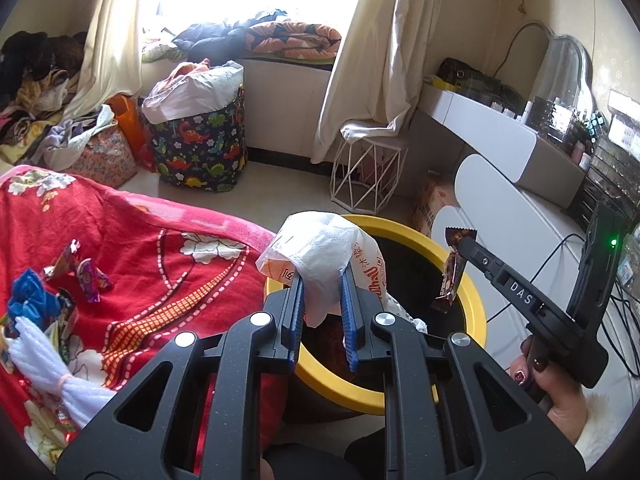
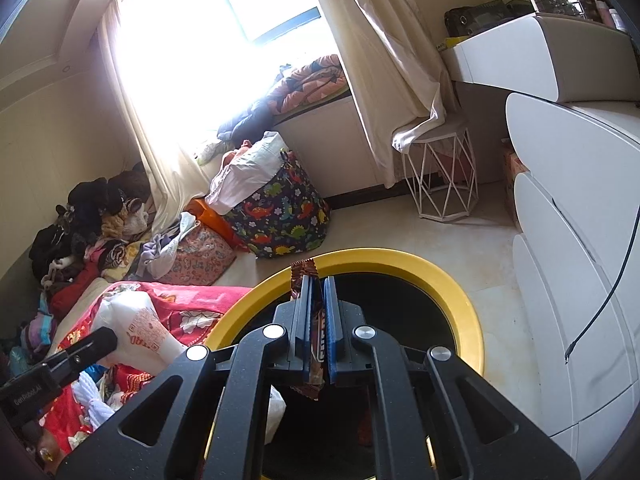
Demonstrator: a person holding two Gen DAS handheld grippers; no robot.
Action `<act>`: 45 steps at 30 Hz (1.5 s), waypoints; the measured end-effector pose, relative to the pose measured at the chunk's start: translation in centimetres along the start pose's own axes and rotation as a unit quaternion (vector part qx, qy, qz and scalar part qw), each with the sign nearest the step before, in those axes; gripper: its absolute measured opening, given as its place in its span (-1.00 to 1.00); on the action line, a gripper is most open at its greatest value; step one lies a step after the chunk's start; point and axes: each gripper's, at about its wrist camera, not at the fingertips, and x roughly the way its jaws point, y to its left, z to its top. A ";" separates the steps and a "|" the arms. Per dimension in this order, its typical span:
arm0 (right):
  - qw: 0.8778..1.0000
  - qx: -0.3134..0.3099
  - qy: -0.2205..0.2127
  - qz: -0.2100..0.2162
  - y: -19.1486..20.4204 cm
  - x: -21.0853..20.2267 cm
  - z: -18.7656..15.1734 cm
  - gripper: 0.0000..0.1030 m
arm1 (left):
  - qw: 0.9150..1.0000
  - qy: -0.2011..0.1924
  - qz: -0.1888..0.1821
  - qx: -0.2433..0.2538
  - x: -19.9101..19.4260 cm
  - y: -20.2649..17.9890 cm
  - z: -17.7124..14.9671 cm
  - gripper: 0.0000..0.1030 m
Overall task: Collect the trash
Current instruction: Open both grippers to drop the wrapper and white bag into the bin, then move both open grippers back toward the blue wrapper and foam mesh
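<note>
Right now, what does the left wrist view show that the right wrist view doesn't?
Only the left wrist view shows the hand holding the right gripper, and candy wrappers on the red blanket. Only the right wrist view shows a loose cable end. Both show the yellow bin, the white bag and the brown wrapper.

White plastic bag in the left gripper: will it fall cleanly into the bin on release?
Probably light and floppy: the white plastic bag bulges crumpled above the left gripper. It may drift or cling rather than drop straight, and could snag the yellow bin rim beside it.
</note>
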 end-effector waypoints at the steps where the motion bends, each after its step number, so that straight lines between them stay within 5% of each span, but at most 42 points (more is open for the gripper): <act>1: 1.000 0.000 0.000 0.000 0.1 0.0 0.0 -0.88 | 1.000 0.002 0.000 0.000 0.2 -0.1 0.0 -0.77; 10: 1.000 0.001 0.001 -0.007 -0.2 0.6 -0.4 -0.86 | 1.000 0.014 -0.007 -0.001 1.5 -0.5 -0.3 -0.66; 11: 1.000 0.001 0.002 -0.012 -0.4 0.6 -0.5 -0.81 | 1.000 0.016 -0.009 -0.002 1.6 -0.4 -0.4 -0.51; 12: 1.000 0.004 0.003 -0.018 -0.5 0.7 -0.7 -0.55 | 1.000 0.019 -0.009 -0.005 1.7 -0.2 -0.4 -0.42; 14: 0.999 0.016 0.004 -0.028 -1.0 0.8 -0.9 -0.12 | 1.000 0.020 -0.006 -0.014 1.7 0.2 -0.5 0.10; 17: 0.999 0.026 0.006 -0.039 -1.7 0.9 -1.1 -0.05 | 0.999 0.015 0.002 -0.034 1.3 1.0 -0.8 0.76; 45: 0.997 -0.074 0.030 0.013 7.7 -1.6 -1.8 0.48 | 0.994 -0.039 0.076 -0.069 -6.0 7.8 -0.3 0.79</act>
